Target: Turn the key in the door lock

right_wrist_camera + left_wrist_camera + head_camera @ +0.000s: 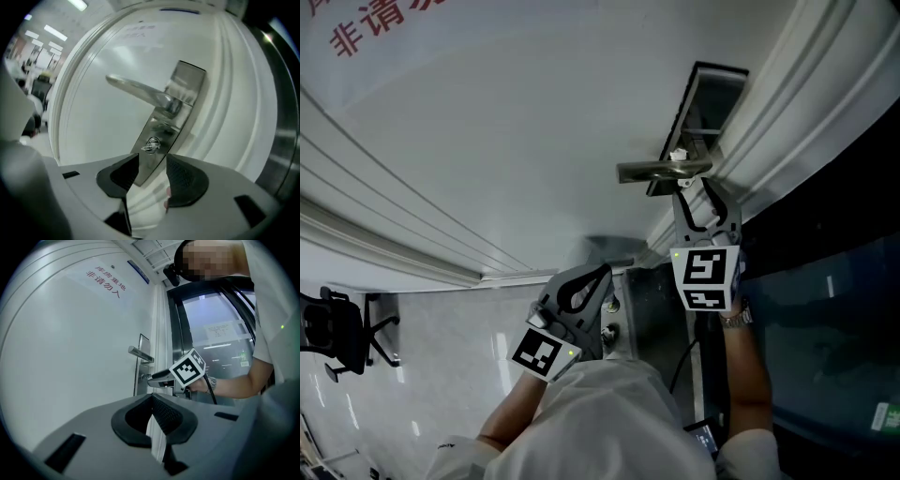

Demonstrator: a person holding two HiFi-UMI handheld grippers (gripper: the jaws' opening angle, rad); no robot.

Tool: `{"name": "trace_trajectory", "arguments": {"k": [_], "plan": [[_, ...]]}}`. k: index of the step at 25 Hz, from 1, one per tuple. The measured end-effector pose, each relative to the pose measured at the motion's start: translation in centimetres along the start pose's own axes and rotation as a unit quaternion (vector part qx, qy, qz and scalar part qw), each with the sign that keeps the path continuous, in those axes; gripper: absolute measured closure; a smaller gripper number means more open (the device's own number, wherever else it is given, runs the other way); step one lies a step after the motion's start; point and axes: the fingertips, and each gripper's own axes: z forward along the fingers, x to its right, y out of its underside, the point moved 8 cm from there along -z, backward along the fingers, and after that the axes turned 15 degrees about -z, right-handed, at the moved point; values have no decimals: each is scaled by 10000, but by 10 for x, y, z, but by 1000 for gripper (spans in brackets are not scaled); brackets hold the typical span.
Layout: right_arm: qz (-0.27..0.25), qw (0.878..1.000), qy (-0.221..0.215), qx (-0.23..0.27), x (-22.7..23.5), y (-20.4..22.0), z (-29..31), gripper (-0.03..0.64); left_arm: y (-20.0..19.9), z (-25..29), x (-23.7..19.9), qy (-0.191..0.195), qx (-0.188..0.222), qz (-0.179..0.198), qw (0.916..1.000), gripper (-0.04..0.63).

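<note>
Beside dark glass (825, 309), white door (534, 141) with steel lock plate (161, 129).

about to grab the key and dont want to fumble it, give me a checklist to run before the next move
1. Key seated in the lock plate below the handle: ok.
2. Right gripper open and empty: ok, the jaws stand apart.
3. Right gripper lined up: ok, the key sits just ahead of the gap.
4. Pads on the key: not ok, they do not touch it yet.
5. Left gripper out of the way: ok, shut, empty and held back from the door.
6. Lock already turned: cannot tell.
</note>
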Motion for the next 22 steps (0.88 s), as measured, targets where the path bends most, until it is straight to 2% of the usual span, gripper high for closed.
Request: {"name": "trace_trajectory", "arguments": {"k": [2,4,7,11,13,22], "plan": [[-1200,9919,386,-178,-3,-5,1,457,1,-1,-1,-12,-6,-4,10000,589],[-2117,9746,682,-249,-9,-8,3,457,2,-2,-2,-6,8,3,10000,589],[-2793,9565,815,-234,-16,-14,5,457,2,-3,-2,-10,23,-4,10000,589],[-3049,9483,847,-246,-19,-17,11,460,3,-2,-3,13,1,8,10000,589],[-3001,9497,864,-245,-19,-17,12,494,4,-3,-4,7,-19,-1,10000,589],[-2848,9526,1056,-186,-21,-17,13,498,3,3,-2,61,-34,48,10000,589]]}}
